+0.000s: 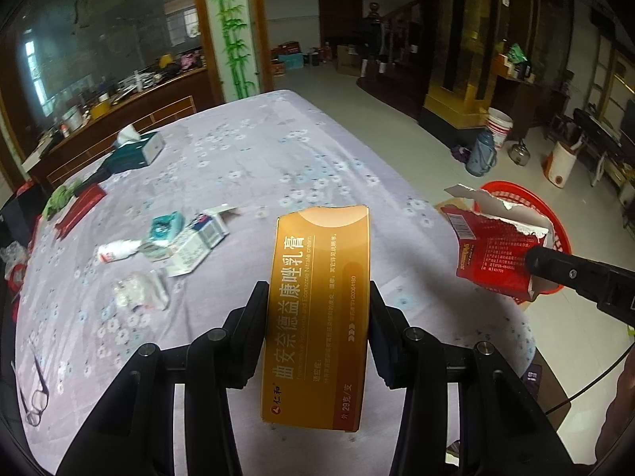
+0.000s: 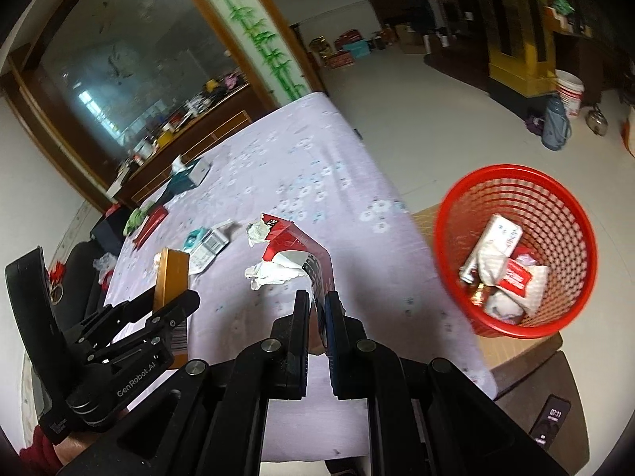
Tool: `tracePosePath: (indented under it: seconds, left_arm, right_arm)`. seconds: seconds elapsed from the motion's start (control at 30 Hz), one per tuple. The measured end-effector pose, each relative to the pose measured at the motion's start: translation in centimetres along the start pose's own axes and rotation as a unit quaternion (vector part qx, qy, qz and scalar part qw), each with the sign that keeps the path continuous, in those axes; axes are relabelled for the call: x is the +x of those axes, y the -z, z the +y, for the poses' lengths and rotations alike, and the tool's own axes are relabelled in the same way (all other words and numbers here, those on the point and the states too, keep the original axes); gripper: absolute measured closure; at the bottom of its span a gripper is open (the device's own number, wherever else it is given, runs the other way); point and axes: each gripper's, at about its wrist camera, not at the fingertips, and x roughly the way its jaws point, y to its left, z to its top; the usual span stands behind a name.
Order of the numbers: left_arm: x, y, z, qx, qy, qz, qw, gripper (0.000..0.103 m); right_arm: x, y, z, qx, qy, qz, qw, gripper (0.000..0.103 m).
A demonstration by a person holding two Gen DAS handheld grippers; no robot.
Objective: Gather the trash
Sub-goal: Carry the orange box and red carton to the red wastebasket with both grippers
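Right wrist view shows the right gripper [image 2: 316, 309] clenched on a torn red carton [image 2: 295, 248], held above the flowered tablecloth [image 2: 317, 166] with the red mesh wastebasket [image 2: 516, 319] off to its right, already holding several discarded boxes and wrappers. Left wrist view shows the left gripper [image 1: 317, 297] pinching an orange ointment box [image 1: 317, 309] by its long sides, also lifted clear of the cloth. More litter lies on the table: a small white bottle [image 1: 117, 250], a flattened white medicine box [image 1: 198, 244] and a crumpled clear wrapper [image 1: 139, 291]. The likeliest slip is at the drop: the carton is gripped only by a thin torn flap, so it may swing or tear loose before it is over the basket and land on the floor. The basket stands beside the table edge, so a careless sweep could knock it.
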Motion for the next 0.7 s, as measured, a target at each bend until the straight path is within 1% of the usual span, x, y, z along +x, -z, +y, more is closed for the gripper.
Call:
tracePosePath:
  seconds: [0.13, 0.27, 0.33, 0.4, 0.47, 0.6, 0.7]
  left_arm:
    - [0.4, -0.8, -1.9, 0.014, 0.019, -0.001, 0.9997, 0.058]
    - [0.9, -2.1, -3.9, 0.028, 0.050, -0.001, 0.9983, 0.058]
    - [1.1, -2.9, -5.1, 0.032, 0.075, 0.002, 0.9967, 0.058]
    - [1.5, -3.8, -6.4, 0.034, 0.105, 0.011, 0.9939, 0.058]
    - [2.2, -4.9, -8.0, 0.034, 0.144, 0.023, 0.9887, 0.058]
    - [3.7, -6.3, -11.2, 0.047, 0.180, 0.037, 0.9820, 0.058]
    - [5.0, -7.2, -13.9, 0.058, 0.192, 0.043, 0.9786, 0.058]
  right_arm:
    - [-1.2, -0.7, -2.5, 0.027, 0.013, -0.015, 0.999, 0.095]
    - [-2.8, -1.3, -5.5, 0.057, 0.031, -0.034, 0.997, 0.095]
    - [-3.5, -1.6, -6.9, 0.073, 0.042, -0.043, 0.996, 0.095]
    - [-4.2, -1.9, -8.5, 0.090, 0.050, -0.049, 0.993, 0.095]
    - [-4.9, -2.2, -10.1, 0.105, 0.062, -0.056, 0.991, 0.095]
    - [-5.7, -2.8, -12.9, 0.128, 0.079, -0.061, 0.987, 0.095]
    - [-5.9, -3.2, -14.6, 0.140, 0.089, -0.060, 0.984, 0.095]
